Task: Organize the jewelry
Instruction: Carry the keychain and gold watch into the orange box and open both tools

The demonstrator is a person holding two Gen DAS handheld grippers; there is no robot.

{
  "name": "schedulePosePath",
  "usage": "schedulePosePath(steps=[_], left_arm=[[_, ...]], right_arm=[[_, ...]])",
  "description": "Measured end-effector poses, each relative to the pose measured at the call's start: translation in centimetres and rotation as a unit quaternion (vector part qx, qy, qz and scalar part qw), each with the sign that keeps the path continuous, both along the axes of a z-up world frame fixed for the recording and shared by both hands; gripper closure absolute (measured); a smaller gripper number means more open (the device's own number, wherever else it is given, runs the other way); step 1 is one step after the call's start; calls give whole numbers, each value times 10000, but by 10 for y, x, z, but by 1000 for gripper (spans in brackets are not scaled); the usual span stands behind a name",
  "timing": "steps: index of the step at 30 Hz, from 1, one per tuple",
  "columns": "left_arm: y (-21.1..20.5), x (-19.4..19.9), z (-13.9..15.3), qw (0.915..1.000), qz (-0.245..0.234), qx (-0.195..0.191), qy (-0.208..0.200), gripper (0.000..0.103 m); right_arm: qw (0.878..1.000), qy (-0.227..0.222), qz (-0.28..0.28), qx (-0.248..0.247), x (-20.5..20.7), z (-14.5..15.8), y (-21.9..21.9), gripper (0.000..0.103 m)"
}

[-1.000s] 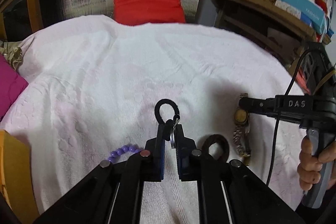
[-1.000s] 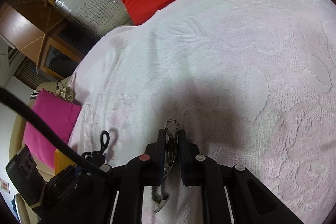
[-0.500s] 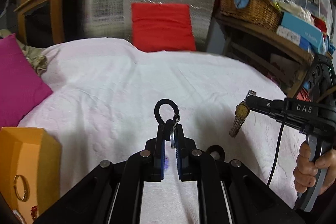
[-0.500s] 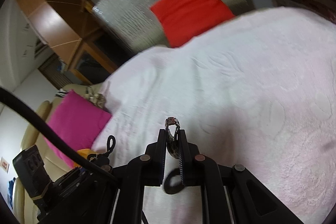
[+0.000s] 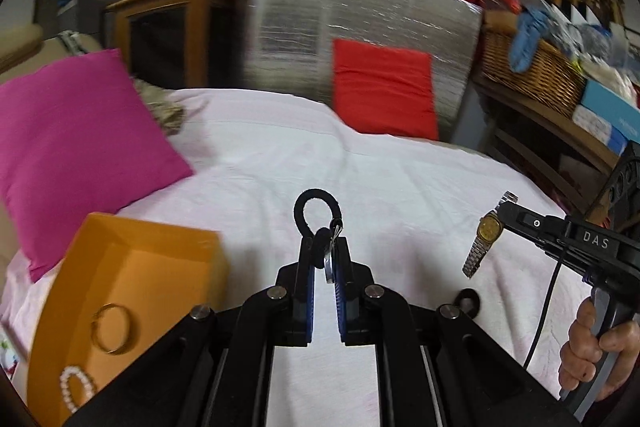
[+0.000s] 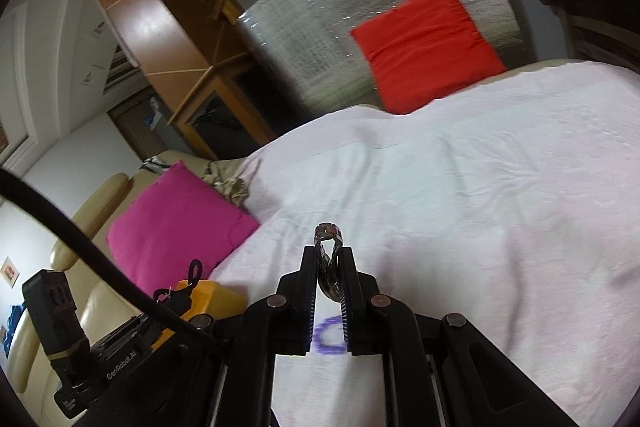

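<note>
My left gripper (image 5: 323,247) is shut on a black looped band (image 5: 318,213) with a small metal tag, held above the white bedspread (image 5: 380,179). My right gripper (image 6: 329,259) is shut on a gold-faced metal wristwatch (image 6: 328,239); the watch (image 5: 484,239) also shows hanging from that gripper in the left wrist view. An orange box (image 5: 132,291) sits at the lower left and holds a gold ring (image 5: 114,327) and a pearl bracelet (image 5: 76,389). A purple bead bracelet (image 6: 328,337) lies on the bed under the right gripper. A dark ring-shaped band (image 5: 467,301) lies on the bed.
A magenta cushion (image 5: 72,131) lies left, behind the box. A red cushion (image 5: 384,91) leans on a silver foil panel (image 5: 360,15) at the back. A wicker basket (image 5: 532,67) and boxes crowd a shelf on the right.
Both grippers have lifted off the bed with their items. The left view has swung up and left, bringing the orange box and magenta cushion into sight. The watch now hangs free.
</note>
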State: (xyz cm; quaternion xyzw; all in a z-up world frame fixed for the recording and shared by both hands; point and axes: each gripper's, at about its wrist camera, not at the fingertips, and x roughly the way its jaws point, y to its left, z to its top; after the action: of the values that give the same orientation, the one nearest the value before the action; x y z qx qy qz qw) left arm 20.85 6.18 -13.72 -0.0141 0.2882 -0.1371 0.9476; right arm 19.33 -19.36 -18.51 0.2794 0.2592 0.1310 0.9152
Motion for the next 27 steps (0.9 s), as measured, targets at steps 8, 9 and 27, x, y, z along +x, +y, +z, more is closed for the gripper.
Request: schedulePosePath(steps=[8,9,27], left_arm=[[91,-25,12,9971,727,209,-52,94],[105,-26,13,9961,850,227,-15,94],[179,24,-9,9912,996,645,585,94]], right_arm=[[9970,-358,678,135,6,23,74,91],[9960,-417,769,156,4,27,83,91],[9717,-254,2286,533,48,21,232,91]])
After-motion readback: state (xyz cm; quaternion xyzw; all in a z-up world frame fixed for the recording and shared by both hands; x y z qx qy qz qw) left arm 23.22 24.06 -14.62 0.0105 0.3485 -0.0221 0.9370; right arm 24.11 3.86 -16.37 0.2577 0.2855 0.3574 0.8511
